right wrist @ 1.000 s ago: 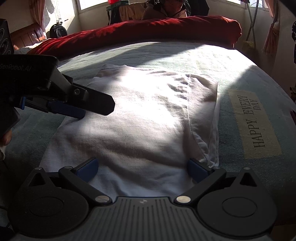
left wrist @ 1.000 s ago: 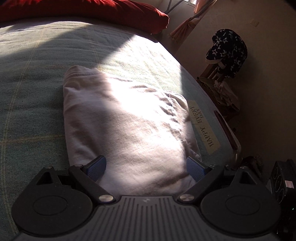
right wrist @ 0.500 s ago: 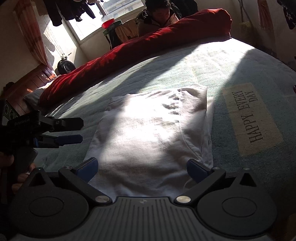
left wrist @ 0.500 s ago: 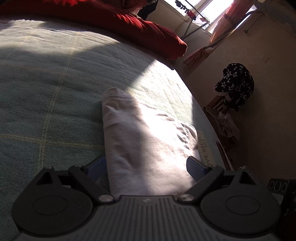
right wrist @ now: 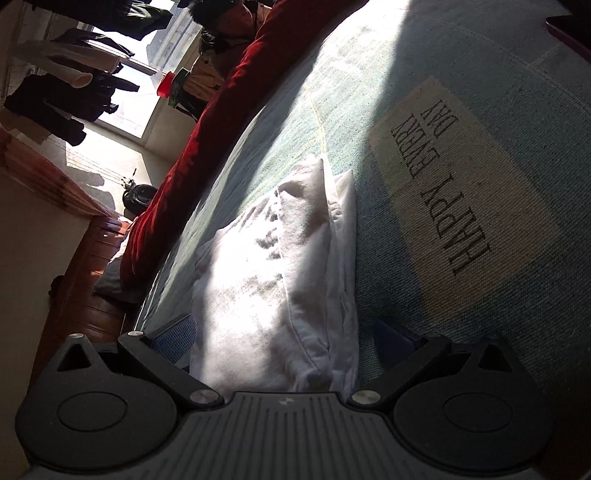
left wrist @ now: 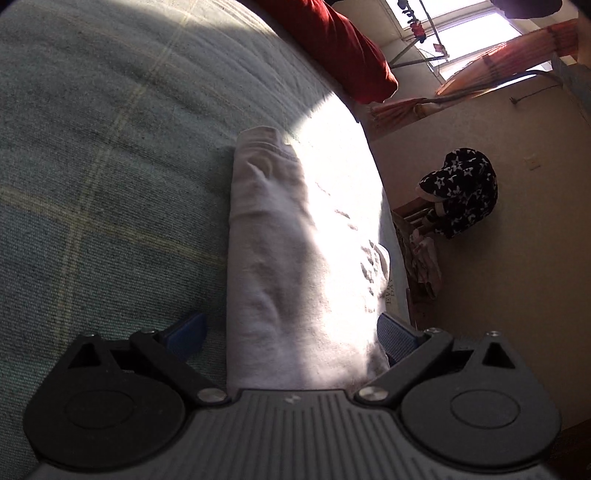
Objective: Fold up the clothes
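Hard sunlight from the window point(left wrist: 461, 33) strikes my folded white garment point(left wrist: 295, 258), overexposing its right half in the left view to blank glare. The green bedspread point(left wrist: 92, 184) beside it lies in deep shadow. In the right view the window point(right wrist: 147, 92) is likewise overexposed. Fisheye bending curves the bed edges; corners vignette black. Focus is soft throughout.
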The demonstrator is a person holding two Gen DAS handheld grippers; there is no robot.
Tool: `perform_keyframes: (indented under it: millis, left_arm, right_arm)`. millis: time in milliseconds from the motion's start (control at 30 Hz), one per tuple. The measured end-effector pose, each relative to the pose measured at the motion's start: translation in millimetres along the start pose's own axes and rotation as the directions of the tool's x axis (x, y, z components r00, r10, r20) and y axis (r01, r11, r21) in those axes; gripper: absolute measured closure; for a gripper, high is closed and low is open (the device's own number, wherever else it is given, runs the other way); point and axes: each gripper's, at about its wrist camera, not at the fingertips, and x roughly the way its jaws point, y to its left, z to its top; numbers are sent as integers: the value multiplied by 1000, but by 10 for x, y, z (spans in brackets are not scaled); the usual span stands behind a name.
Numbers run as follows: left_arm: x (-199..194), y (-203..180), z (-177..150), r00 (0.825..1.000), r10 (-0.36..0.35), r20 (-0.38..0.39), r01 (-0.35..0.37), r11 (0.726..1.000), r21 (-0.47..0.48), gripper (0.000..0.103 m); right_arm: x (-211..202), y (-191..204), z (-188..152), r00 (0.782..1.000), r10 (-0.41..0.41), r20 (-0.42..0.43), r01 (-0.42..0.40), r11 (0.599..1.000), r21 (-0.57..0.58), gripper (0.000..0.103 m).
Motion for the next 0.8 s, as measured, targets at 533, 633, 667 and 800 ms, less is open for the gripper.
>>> perform_keyframes:
  millis: [533, 633, 667, 800]
  left_arm:
    - [168, 45, -31, 987, -121, -102, 121, 993, -7, 3]
    - [172, 59, -45, 985, -135, -107, 137, 991, 6, 3]
    - [193, 48, -22, 985, -137, -106, 138, 990, 10, 3]
    - [278, 8, 73, 984, -141, -104, 145, 989, 24, 3]
  right_arm:
    - [331, 88, 156, 994, 65, -84, -65, 998, 13, 0]
    - [268, 85, -2, 991, 87, -103, -86, 996, 8, 0]
    - [261, 85, -13, 991, 89, -102, -90, 996, -3, 0]
    - [389, 76, 153, 988, 107, -110, -105, 994, 19, 0]
